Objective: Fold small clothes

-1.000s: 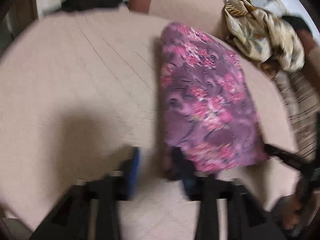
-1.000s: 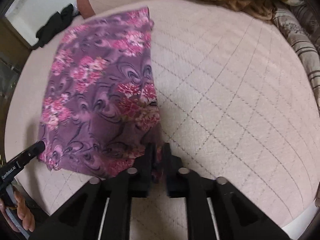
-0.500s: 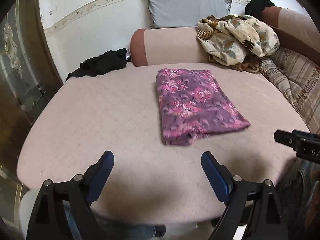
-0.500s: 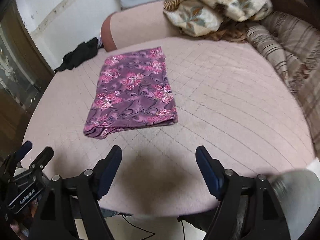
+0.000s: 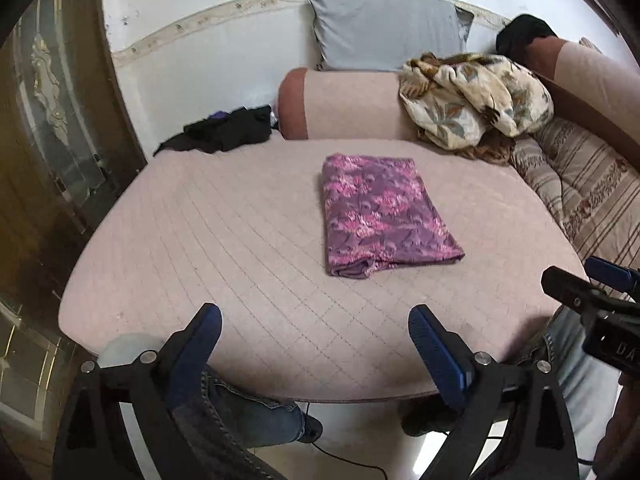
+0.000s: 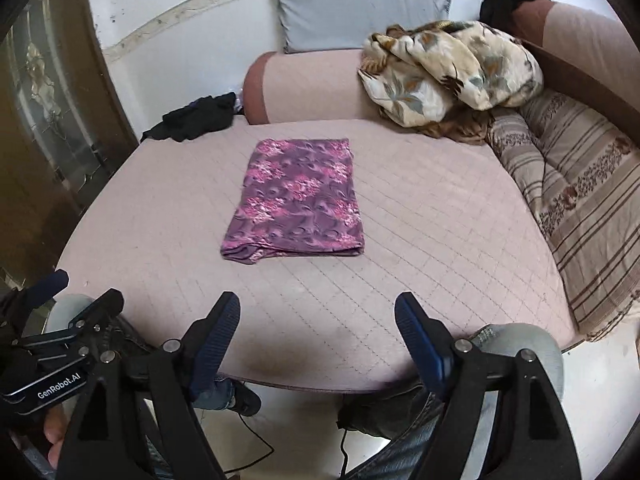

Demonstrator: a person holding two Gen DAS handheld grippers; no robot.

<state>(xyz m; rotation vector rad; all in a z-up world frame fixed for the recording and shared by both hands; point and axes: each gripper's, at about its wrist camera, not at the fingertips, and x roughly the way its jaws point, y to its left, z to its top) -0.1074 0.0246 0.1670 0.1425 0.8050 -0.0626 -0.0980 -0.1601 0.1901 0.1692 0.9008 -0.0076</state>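
Lying folded mid-bed, the purple floral cloth [image 5: 384, 216] has bare quilt [image 5: 224, 240] all round — both grippers' fingers [image 5: 436, 354] [image 6: 420, 344] wide, empty.

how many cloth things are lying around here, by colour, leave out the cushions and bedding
purple floral: 1, the folded cloth on the pink bed
black: 2, the heap at the far left and the one at the far right
cream floral: 1, the crumpled blanket
total: 4
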